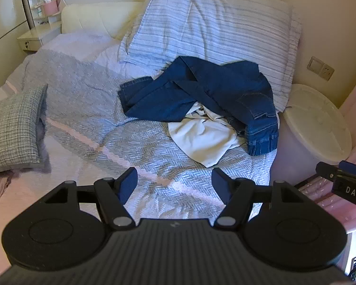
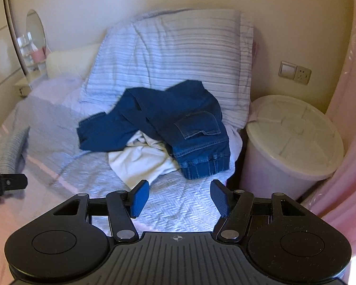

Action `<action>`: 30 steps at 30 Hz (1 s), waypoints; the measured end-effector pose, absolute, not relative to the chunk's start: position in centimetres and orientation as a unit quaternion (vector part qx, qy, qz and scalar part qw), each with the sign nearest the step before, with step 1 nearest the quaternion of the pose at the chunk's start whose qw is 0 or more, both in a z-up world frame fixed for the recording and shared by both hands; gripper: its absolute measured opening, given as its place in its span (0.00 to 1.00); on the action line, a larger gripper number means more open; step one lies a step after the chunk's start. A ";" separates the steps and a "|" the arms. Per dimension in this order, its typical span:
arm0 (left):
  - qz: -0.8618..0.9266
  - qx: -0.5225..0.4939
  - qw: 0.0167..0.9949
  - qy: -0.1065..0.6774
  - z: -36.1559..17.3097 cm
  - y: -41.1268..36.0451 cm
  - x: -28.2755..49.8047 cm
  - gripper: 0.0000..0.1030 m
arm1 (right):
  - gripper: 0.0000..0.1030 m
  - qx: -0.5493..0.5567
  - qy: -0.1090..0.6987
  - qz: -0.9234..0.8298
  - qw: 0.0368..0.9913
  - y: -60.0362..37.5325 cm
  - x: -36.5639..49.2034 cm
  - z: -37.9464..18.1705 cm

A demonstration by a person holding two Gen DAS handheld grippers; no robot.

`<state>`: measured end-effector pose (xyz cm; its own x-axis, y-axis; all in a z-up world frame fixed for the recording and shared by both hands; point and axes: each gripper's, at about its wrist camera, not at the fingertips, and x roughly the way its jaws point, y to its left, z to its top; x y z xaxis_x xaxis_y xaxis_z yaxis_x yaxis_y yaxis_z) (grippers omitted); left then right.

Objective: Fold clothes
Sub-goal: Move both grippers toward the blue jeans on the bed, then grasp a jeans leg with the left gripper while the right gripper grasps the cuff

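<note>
Jeans (image 2: 178,123) lie crumpled over a white garment (image 2: 140,163) on the bed (image 2: 173,204), against the striped pillow (image 2: 178,54). Both the right claw (image 2: 180,198) and left claw (image 1: 175,185) hang released, well short. Best to pinch the cuffed leg end first and draw the jeans flat.

Left gripper (image 1: 175,182): jaws spread wide, nothing between the blue pads (image 1: 128,185), pitched down and forward. Right gripper (image 2: 180,196): same, jaws wide apart, pads (image 2: 140,198) bare, tilted down. Neither touches anything. The two sit side by side: the right one's tip pokes in at the right edge of the left wrist view, the left one's tip at the left edge of the right wrist view.
</note>
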<state>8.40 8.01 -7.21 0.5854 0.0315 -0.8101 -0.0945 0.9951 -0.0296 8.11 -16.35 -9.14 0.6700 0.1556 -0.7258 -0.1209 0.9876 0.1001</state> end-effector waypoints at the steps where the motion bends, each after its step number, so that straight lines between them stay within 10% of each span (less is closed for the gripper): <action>1: 0.035 -0.036 0.888 0.456 -7.6 7.9 9.1 0.64 | 0.60 0.018 0.403 0.078 0.912 -16.4 8.8 -9.6; 30: 0.099 -0.036 0.823 0.558 -22.6 11.4 31.3 0.63 | 0.60 -0.169 0.500 0.108 0.842 -11.8 31.7 -30.8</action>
